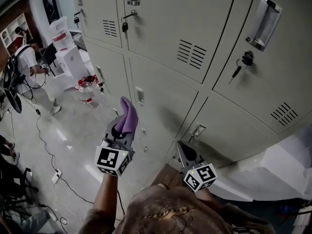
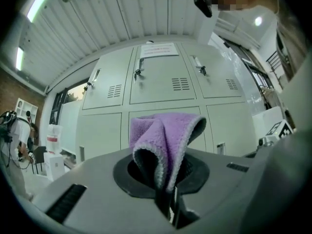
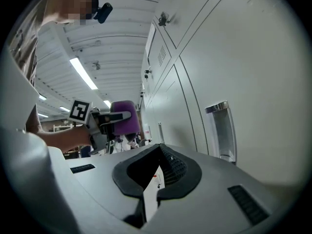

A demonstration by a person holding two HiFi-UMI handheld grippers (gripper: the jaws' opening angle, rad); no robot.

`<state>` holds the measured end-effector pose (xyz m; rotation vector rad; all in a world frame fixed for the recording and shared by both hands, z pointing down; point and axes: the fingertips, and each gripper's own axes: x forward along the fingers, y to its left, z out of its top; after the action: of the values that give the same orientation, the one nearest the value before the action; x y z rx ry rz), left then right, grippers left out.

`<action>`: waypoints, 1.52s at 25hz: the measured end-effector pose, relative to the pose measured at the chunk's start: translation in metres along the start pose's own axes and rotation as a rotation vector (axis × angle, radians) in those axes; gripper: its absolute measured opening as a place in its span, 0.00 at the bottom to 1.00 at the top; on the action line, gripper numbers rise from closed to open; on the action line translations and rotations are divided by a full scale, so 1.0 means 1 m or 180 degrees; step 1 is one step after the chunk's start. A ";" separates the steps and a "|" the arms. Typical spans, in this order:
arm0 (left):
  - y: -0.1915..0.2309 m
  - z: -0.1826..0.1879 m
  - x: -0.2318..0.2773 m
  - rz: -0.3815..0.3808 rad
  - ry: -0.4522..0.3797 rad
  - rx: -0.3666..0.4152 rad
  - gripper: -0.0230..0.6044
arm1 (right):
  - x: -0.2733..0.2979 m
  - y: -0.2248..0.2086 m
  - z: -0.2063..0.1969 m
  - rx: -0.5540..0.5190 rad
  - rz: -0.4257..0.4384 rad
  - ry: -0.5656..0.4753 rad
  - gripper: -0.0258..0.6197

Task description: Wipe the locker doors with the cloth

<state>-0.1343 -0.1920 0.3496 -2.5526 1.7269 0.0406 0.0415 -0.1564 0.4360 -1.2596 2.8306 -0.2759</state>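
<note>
A purple cloth (image 1: 127,116) stands folded upright, with my left gripper (image 1: 122,132) shut on it. It is held a short way in front of the grey locker doors (image 1: 165,94), apart from them. In the left gripper view the cloth (image 2: 165,140) rises from the jaws of the left gripper (image 2: 168,182), with the locker doors (image 2: 161,82) ahead. My right gripper (image 1: 184,152) hangs low beside the bottom lockers, shut and holding nothing. The right gripper view shows the right gripper (image 3: 155,172), a locker door (image 3: 243,72) close on the right, and the cloth (image 3: 124,117) farther off.
Keys (image 1: 242,62) hang from locks on the upper doors, and metal handle recesses (image 1: 263,22) stick out. A person (image 1: 27,62) stands at far left near white boxes (image 1: 68,57) and a water bottle (image 1: 86,93). Cables (image 1: 48,147) trail over the floor. White sheeting (image 1: 273,169) lies lower right.
</note>
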 end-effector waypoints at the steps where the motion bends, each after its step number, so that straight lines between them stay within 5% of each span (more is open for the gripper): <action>1: 0.005 0.010 0.004 0.0008 -0.0063 0.0056 0.10 | 0.000 0.001 -0.001 0.0003 0.0005 -0.0001 0.04; 15: 0.046 0.088 0.067 -0.0024 -0.0330 0.0903 0.10 | 0.002 0.012 -0.009 0.0051 0.0024 0.0029 0.04; 38: 0.066 0.092 0.126 -0.0243 -0.0245 0.1162 0.10 | 0.015 0.010 -0.016 0.0109 -0.0049 0.0074 0.04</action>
<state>-0.1473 -0.3273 0.2483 -2.3136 1.4521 -0.1625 0.0227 -0.1582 0.4504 -1.2803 2.8238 -0.3404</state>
